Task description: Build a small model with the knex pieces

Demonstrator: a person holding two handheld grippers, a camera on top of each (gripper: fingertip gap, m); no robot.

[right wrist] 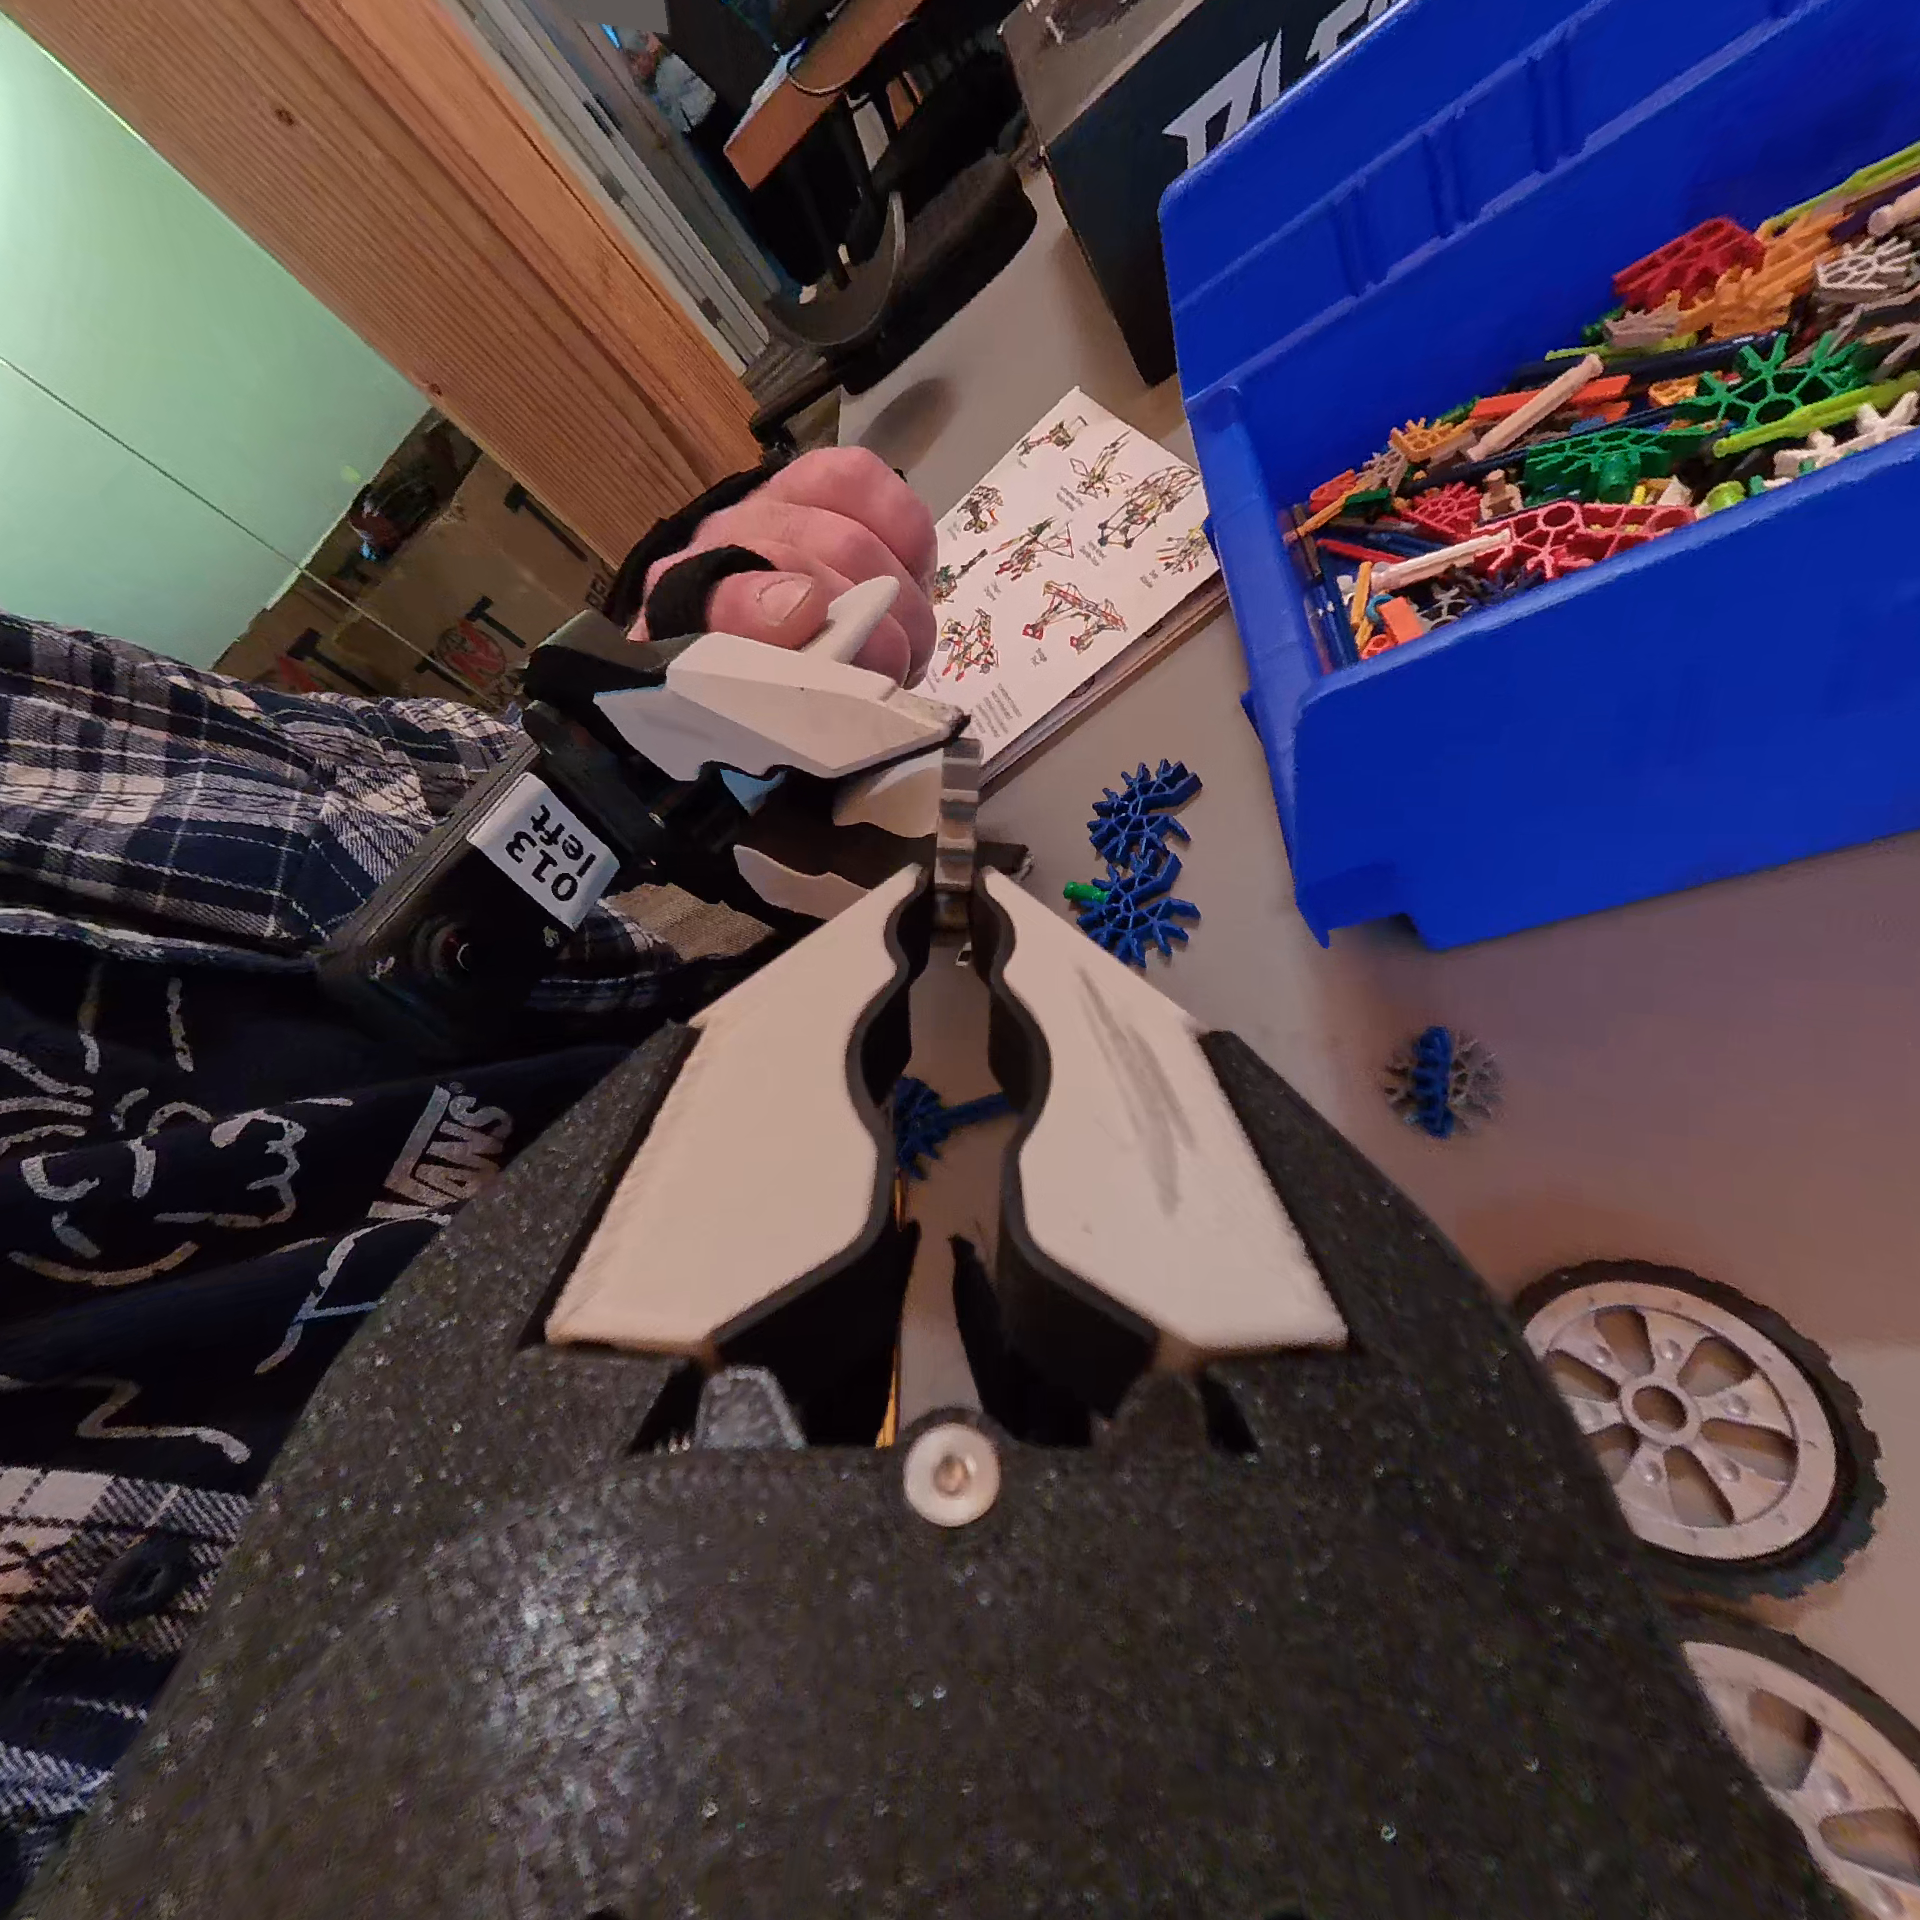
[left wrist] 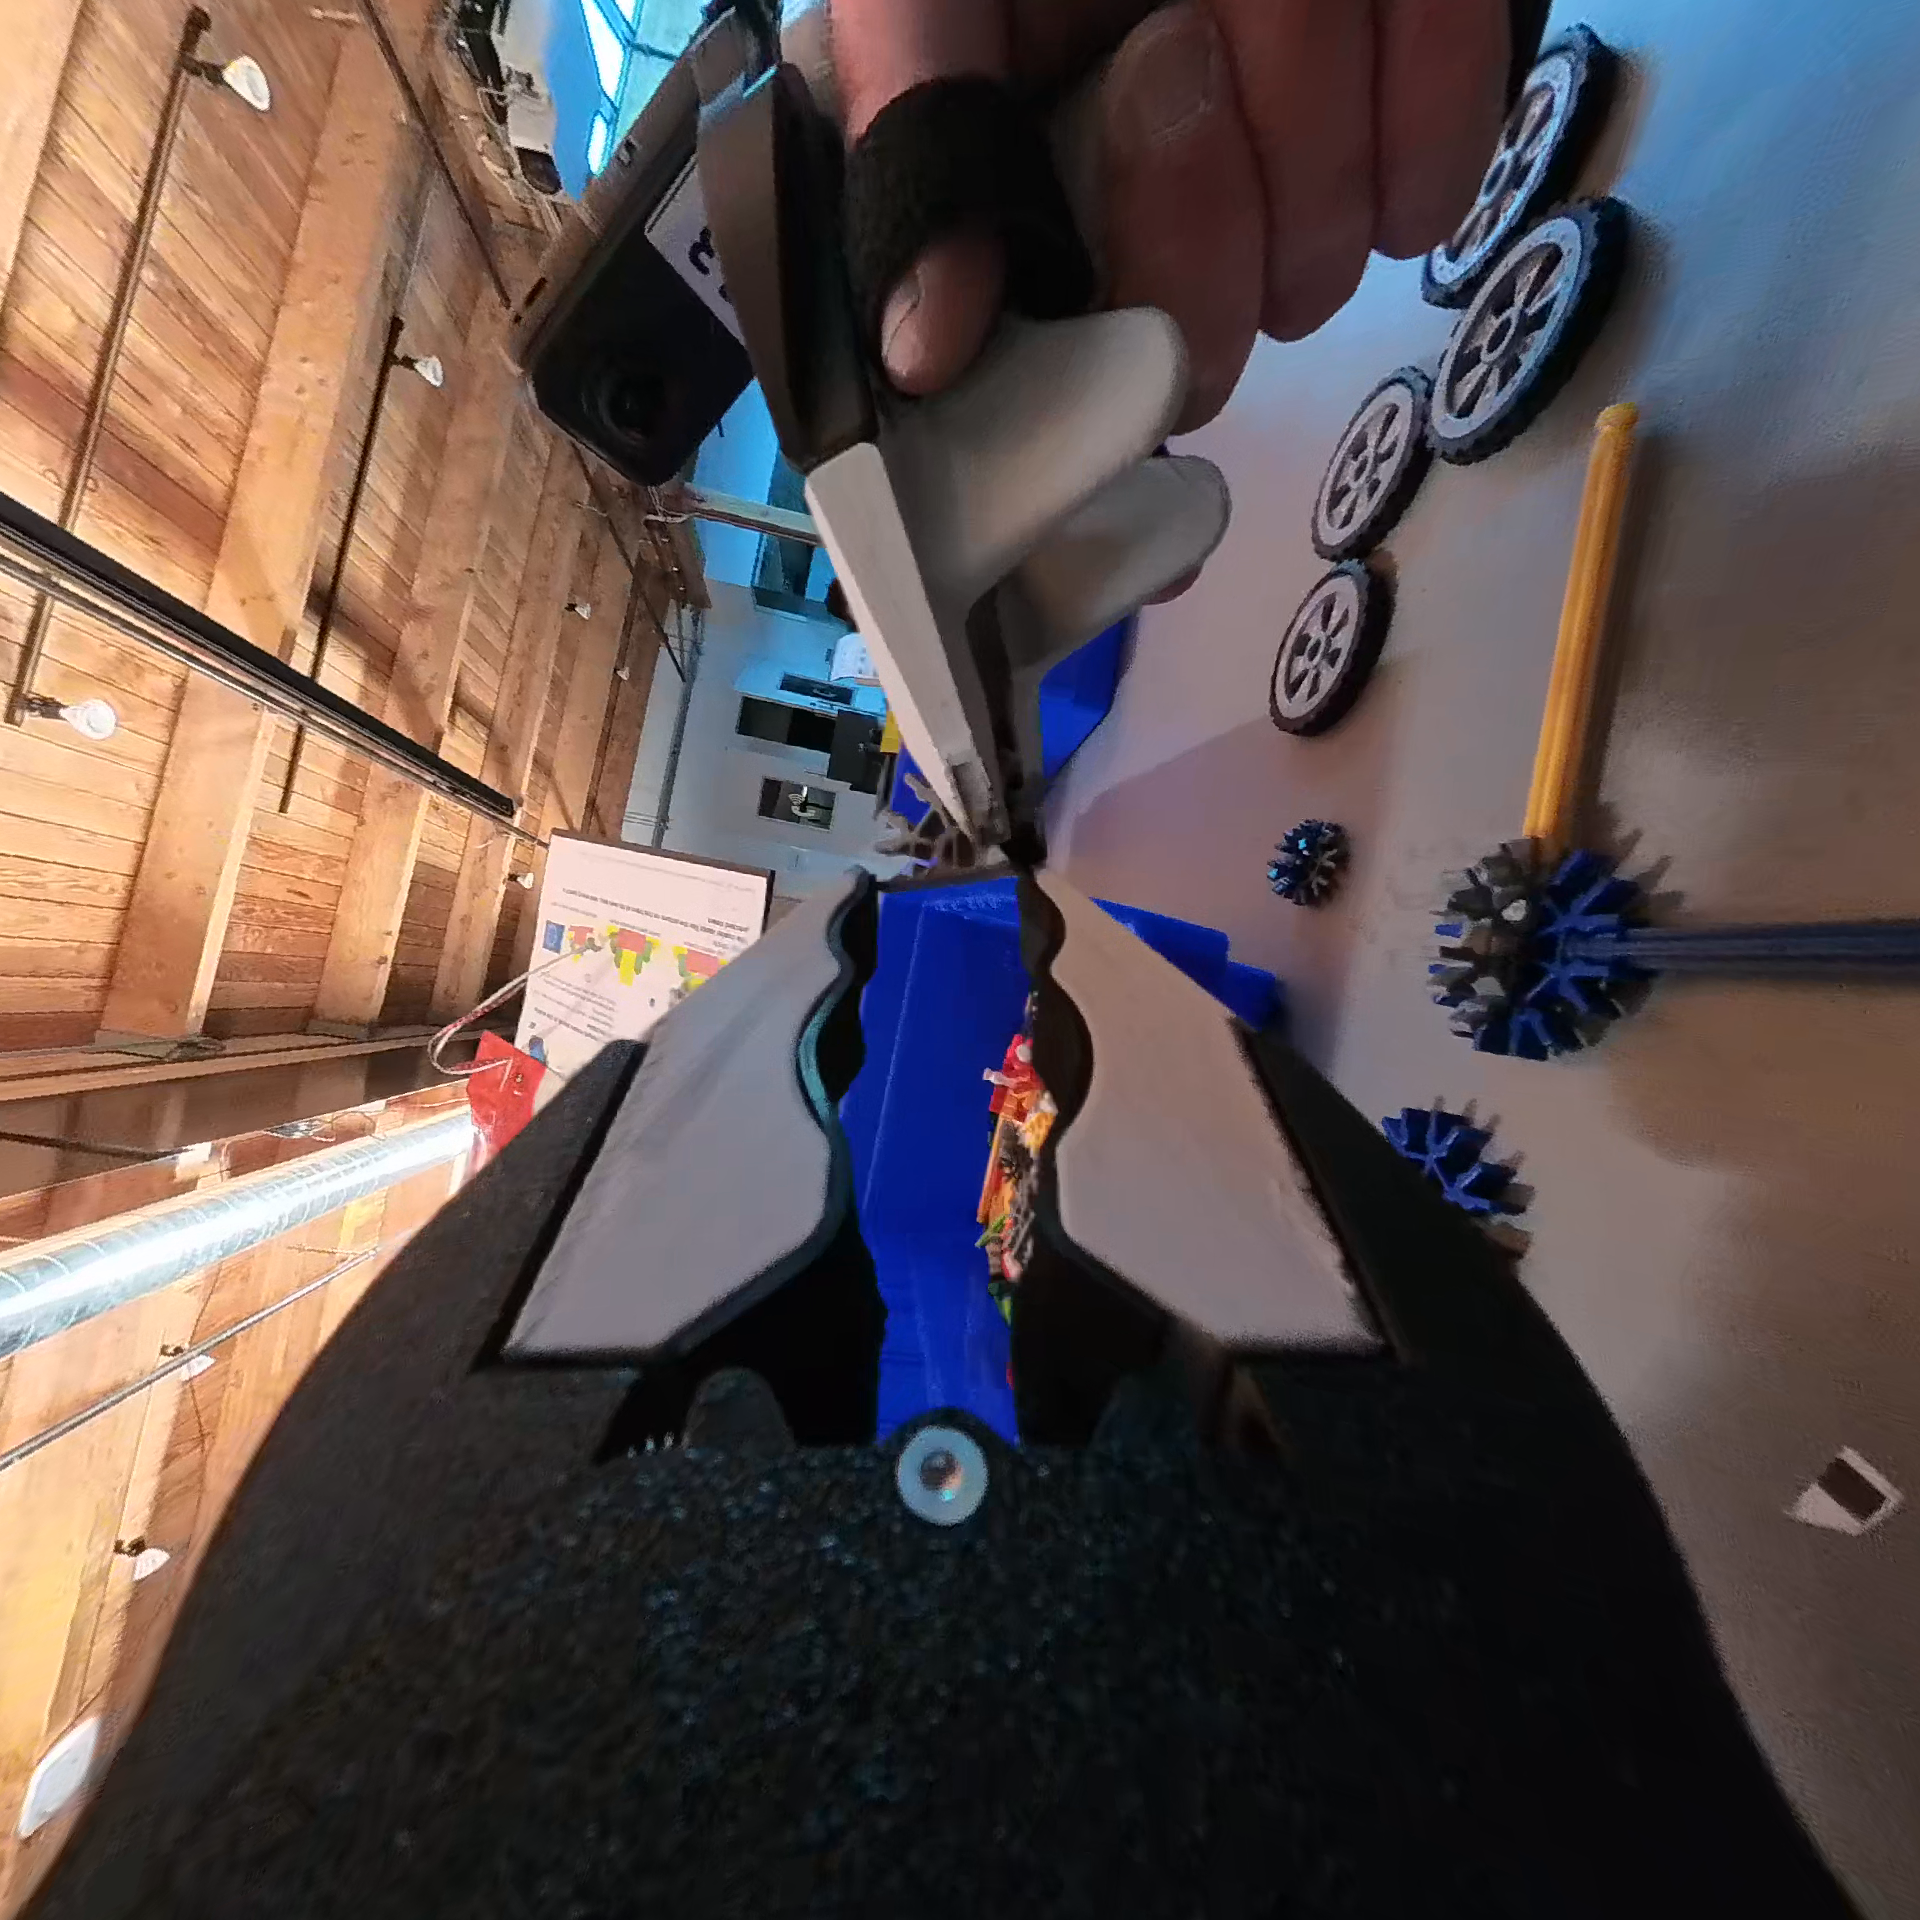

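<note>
Where both tongs meet, grey connector (right wrist: 958,821) — right tongs (right wrist: 951,883) grasping it, left tongs (right wrist: 961,764) clenched on it too.

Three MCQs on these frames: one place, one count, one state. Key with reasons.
1. Instruction sheet lies: A in the bin; B on the table beside the blue bin; C on the floor.
2. Wheels in left wrist view: A two; B four; C six.
3. Right gripper: A open, empty; B shut on grey connector; C shut on a yellow rod.
B, sheet lies flat by the bin; B, four lie in a row; B, its fingertips pinch the connector.
</note>
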